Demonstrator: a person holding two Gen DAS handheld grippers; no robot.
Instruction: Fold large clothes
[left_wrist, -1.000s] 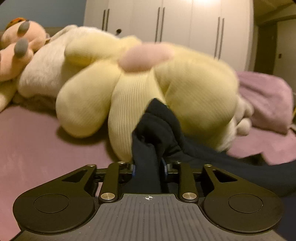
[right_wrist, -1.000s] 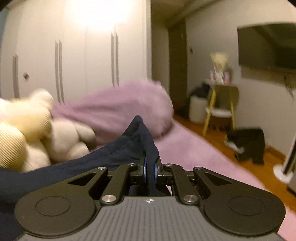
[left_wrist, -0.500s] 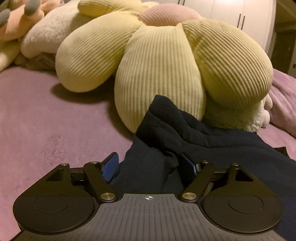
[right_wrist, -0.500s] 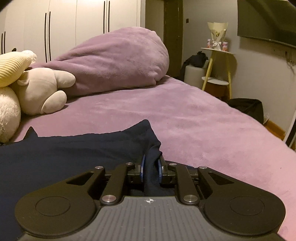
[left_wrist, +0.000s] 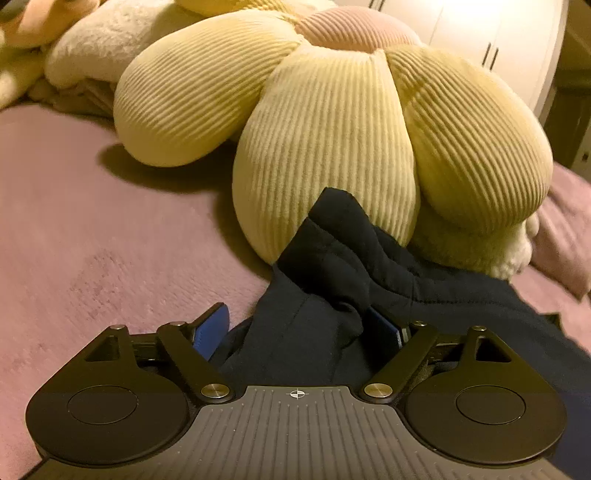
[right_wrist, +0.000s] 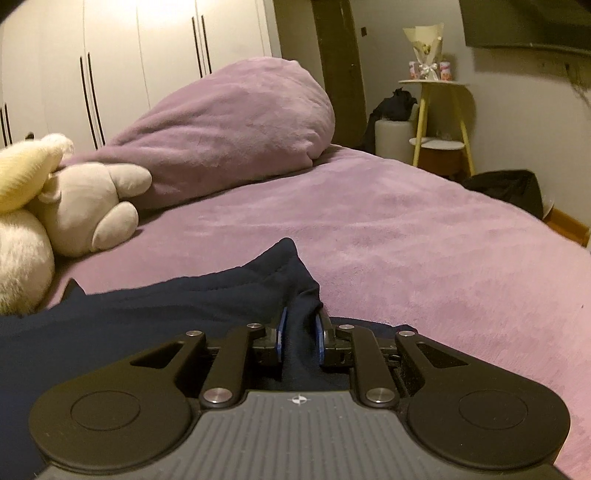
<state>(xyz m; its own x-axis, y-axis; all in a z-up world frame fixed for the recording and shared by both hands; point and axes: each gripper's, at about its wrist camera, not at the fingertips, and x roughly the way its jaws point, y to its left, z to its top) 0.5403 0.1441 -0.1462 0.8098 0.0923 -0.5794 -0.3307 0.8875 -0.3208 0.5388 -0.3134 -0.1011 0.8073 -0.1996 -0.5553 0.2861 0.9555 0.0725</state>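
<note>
Left gripper (left_wrist: 301, 332) jaws spread wide over navy garment (left_wrist: 332, 266).

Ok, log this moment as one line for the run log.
left gripper: open, navy garment lying between fingers | right gripper: slightly parted around garment corner, grip unclear | garment on purple bedspread | flower cushion behind

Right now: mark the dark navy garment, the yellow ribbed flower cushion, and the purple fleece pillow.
dark navy garment (left_wrist: 332, 258): left wrist view, bunched folds ahead of the fingers.
yellow ribbed flower cushion (left_wrist: 325, 147): left wrist view, centre petal.
purple fleece pillow (right_wrist: 229, 122): right wrist view, middle of its front face.
</note>
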